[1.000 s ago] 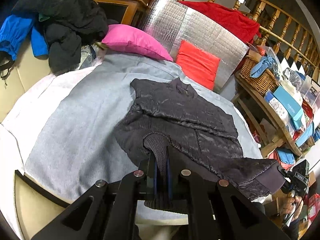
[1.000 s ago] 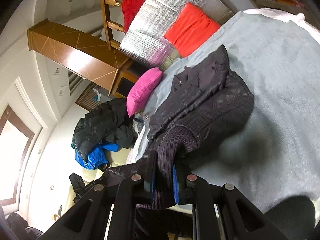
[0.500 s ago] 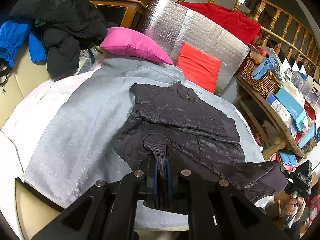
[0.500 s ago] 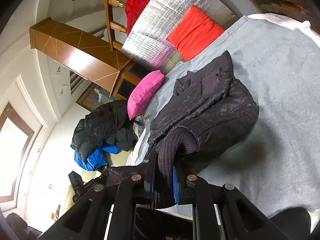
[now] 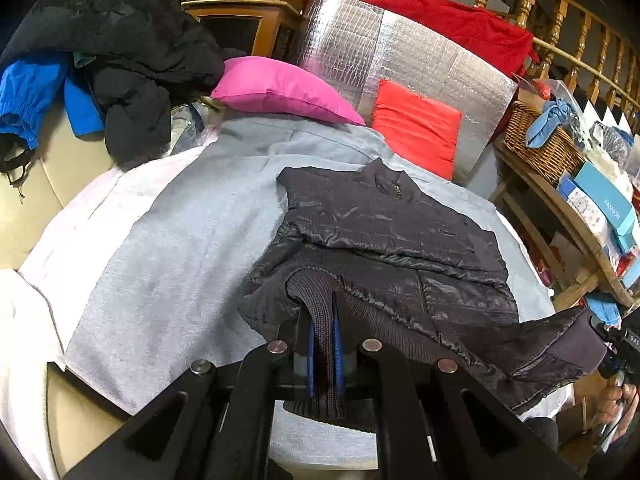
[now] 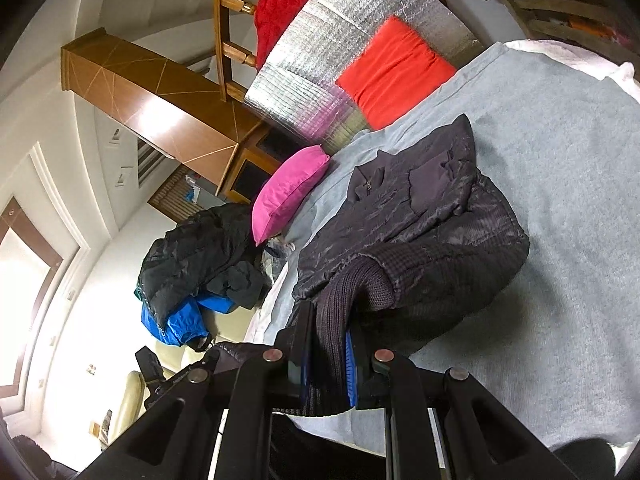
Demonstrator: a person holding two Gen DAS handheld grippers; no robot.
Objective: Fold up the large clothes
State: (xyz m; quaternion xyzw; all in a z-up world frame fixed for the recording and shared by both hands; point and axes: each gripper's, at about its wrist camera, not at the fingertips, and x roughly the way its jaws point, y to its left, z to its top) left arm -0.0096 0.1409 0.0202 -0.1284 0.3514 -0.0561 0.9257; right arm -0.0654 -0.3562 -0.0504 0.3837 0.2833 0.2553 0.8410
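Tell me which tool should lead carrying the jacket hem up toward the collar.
Probably neither: both must move together. The left tool and the right tool each clamp the knit hem of the dark jacket, lifted off the grey sheet.

The dark jacket (image 5: 384, 236) lies farther up the grey sheet (image 5: 180, 248) now, its lifted ribbed hem (image 5: 320, 304) carried closer toward its collar.
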